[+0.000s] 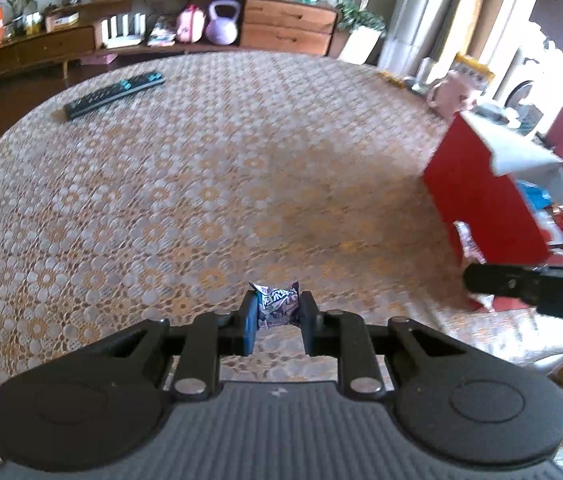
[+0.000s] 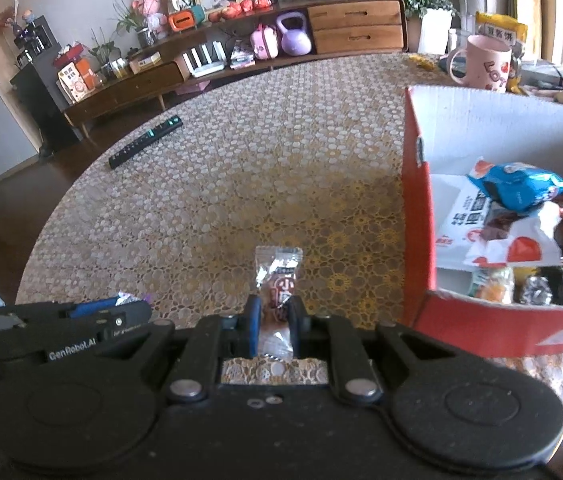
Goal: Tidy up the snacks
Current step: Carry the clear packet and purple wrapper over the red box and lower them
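Observation:
My left gripper [image 1: 277, 312] is shut on a small purple snack packet [image 1: 277, 307] and holds it above the round table. My right gripper [image 2: 274, 312] is shut on a long clear-and-brown snack packet [image 2: 277, 280] that sticks forward over the tablecloth. A red cardboard box [image 2: 417, 216] with a white inside stands just right of it and holds several snack packs, among them a blue bag [image 2: 517, 186]. In the left wrist view the box [image 1: 477, 200] stands at the right, with my right gripper's side [image 1: 529, 286] in front of it. My left gripper shows at the lower left of the right wrist view [image 2: 81, 320].
A black remote [image 1: 113, 94] lies at the table's far left edge, also in the right wrist view [image 2: 145, 142]. A pink mug [image 2: 481, 62] and a yellow bag [image 2: 501, 28] stand behind the box. A low wooden shelf [image 2: 353, 26] runs along the far wall. The lace tablecloth [image 1: 201, 184] covers the table.

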